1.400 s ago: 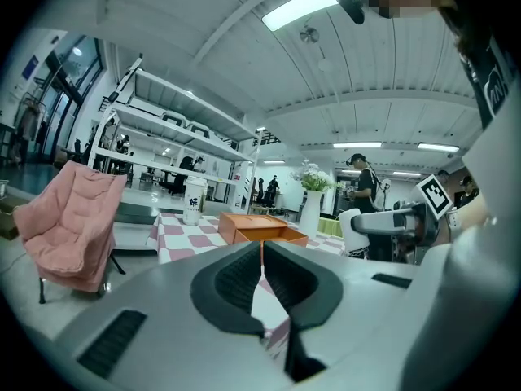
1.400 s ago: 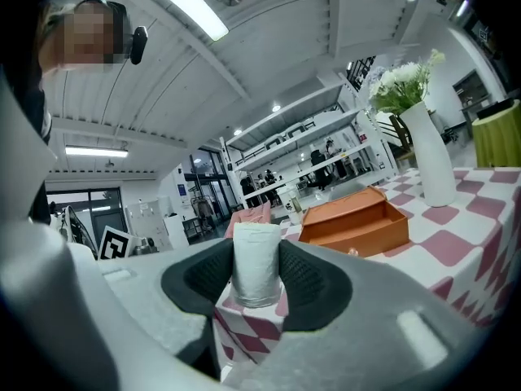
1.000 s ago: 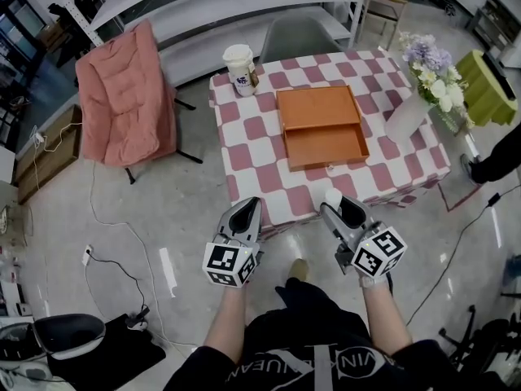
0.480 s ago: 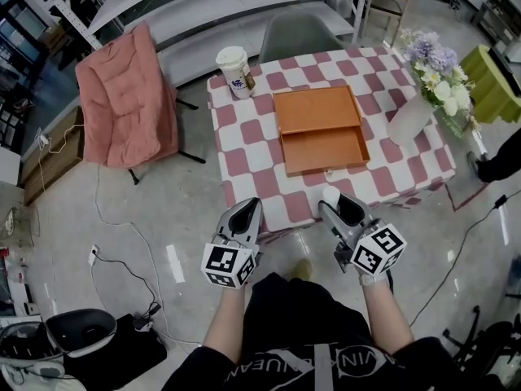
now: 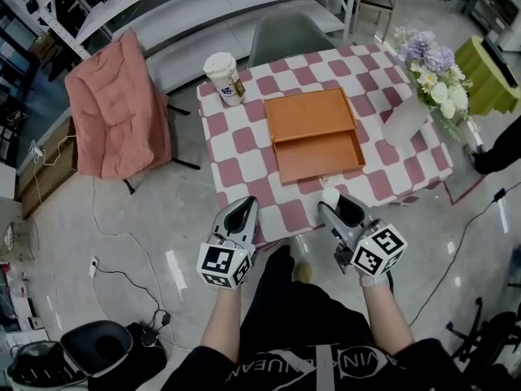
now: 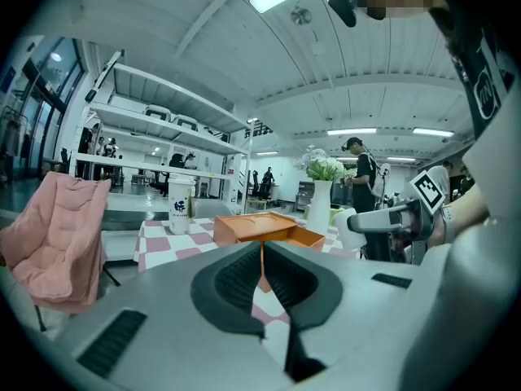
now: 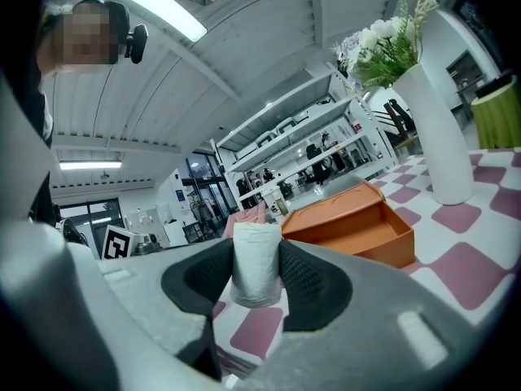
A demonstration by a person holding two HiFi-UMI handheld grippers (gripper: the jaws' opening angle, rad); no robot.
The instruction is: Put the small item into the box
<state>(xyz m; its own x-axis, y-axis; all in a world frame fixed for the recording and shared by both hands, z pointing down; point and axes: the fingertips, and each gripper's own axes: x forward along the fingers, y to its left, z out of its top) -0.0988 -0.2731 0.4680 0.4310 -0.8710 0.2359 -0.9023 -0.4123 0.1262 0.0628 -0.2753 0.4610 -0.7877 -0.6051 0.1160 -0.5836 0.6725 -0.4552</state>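
Note:
An orange box (image 5: 317, 143) lies open on the pink-and-white checked table (image 5: 244, 145), its lid set back behind the tray. It shows too in the left gripper view (image 6: 264, 227) and the right gripper view (image 7: 350, 215). My right gripper (image 5: 335, 203) hangs at the table's near edge, shut on a small white item (image 5: 330, 195), a pale roll pinched between the pads (image 7: 256, 261). My left gripper (image 5: 238, 218) is held level with it to the left, near the table's front corner, jaws shut with nothing in them (image 6: 262, 269).
A white paper cup (image 5: 221, 76) stands at the table's far left corner. A white vase of flowers (image 5: 417, 96) is at the right side. A pink folding chair (image 5: 114, 108) stands left of the table, cables run over the floor, and a grey chair (image 5: 293, 35) is behind.
The view has drifted so the table sits slightly lower and further left in the picture. Both grippers keep the same pose, the right one still holding the white item.

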